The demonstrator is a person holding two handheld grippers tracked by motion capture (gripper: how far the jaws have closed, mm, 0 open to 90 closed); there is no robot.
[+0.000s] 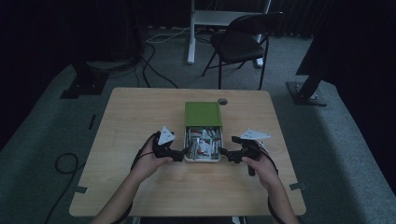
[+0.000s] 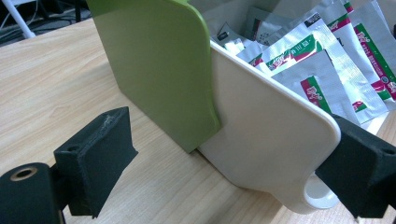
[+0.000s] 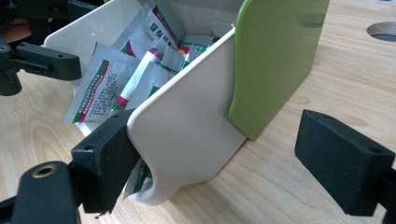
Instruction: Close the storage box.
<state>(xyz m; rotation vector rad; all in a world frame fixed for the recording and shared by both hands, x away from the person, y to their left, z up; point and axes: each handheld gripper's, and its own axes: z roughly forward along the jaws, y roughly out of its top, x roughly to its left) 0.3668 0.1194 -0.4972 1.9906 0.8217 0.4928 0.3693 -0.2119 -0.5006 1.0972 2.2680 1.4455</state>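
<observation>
White drawer [image 1: 202,148], pulled out toward the person from its green sleeve [image 1: 203,114] and packed with foil sachets [image 1: 204,140], is seen near the middle of the wooden counter [image 1: 140,121], flanked by both tools. The left tool [image 1: 186,151] is held at the drawer's left front corner; in the left gripper view its jaws stand apart, one pad [image 2: 100,158] out over bare counter and the other at the corner by the drawer's finger pull [image 2: 320,196], and whether that pad touches cannot be told. The right tool [image 1: 223,151] is placed at the right front corner, jaws likewise apart, one pad [image 3: 109,156] seemingly against the drawer's side wall [image 3: 187,135], the other [image 3: 343,163] well clear on the far side. The step in hand is judged to be moving the drawer in its sleeve; it would be done well if both corners were pressed evenly, so that the drawer is kept square and not jammed askew, and if the sleeve were kept from sliding along the smooth top. Sachets standing above the rim could be caught at the sleeve's mouth and should be watched. A round cable hole [image 1: 222,101] lies just beyond the sleeve. A folding chair [image 1: 243,42] and floor cables [image 1: 154,65] are seen well away.
</observation>
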